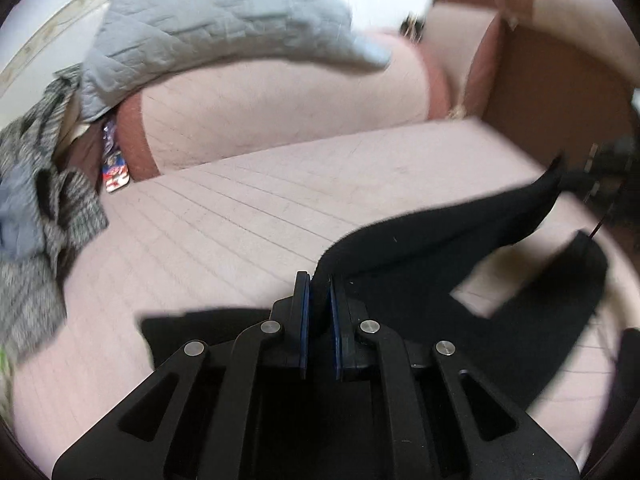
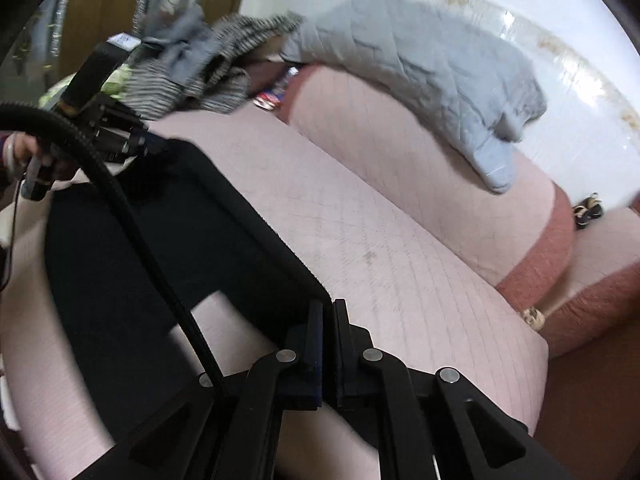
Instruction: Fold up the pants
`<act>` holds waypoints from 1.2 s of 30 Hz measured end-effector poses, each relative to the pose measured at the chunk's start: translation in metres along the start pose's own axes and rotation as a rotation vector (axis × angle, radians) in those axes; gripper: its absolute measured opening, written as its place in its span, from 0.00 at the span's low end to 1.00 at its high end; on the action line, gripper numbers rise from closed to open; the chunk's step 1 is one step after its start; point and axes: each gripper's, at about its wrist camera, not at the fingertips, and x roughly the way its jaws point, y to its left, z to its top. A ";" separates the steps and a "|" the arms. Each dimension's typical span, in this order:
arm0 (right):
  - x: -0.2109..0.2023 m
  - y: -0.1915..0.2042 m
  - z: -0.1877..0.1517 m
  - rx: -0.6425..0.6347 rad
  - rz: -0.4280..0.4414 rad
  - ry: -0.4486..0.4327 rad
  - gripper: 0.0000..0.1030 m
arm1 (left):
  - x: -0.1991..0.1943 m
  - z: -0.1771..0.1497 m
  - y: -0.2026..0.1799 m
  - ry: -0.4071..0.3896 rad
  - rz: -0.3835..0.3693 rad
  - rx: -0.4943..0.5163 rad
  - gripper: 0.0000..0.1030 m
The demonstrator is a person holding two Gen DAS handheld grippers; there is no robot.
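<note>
Black pants (image 1: pixel 448 248) lie partly lifted over the pink sofa seat (image 1: pixel 240 216). My left gripper (image 1: pixel 319 284) is shut on one edge of the pants, which stretch away to the right toward my right gripper (image 1: pixel 600 168), seen blurred at the far right. In the right wrist view my right gripper (image 2: pixel 329 308) is shut on a corner of the pants (image 2: pixel 160 240), which run taut up-left to my left gripper (image 2: pixel 116 136). A black cable (image 2: pixel 160 272) crosses in front of the pants.
A grey quilted blanket (image 1: pixel 224 24) drapes over the sofa backrest (image 1: pixel 280 116). A grey striped garment pile (image 1: pixel 36 208) lies at the seat's left end. The sofa's reddish armrest (image 2: pixel 592 312) and brown floor (image 2: pixel 600 400) are to the right.
</note>
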 end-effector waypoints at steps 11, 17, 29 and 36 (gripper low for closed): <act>-0.010 0.093 -0.105 0.086 0.090 0.240 0.04 | -0.034 -0.124 -0.035 0.135 -0.056 -0.341 0.07; -0.031 0.094 -0.094 0.163 0.118 0.189 0.39 | -0.066 -0.137 -0.014 0.070 -0.069 -0.502 0.11; 0.014 0.183 -0.013 0.087 0.310 -0.049 0.40 | -0.065 -0.140 0.052 0.025 0.109 -0.717 0.57; 0.066 0.205 0.012 -0.017 0.223 -0.042 0.19 | -0.044 -0.128 0.064 -0.004 0.091 -0.675 0.53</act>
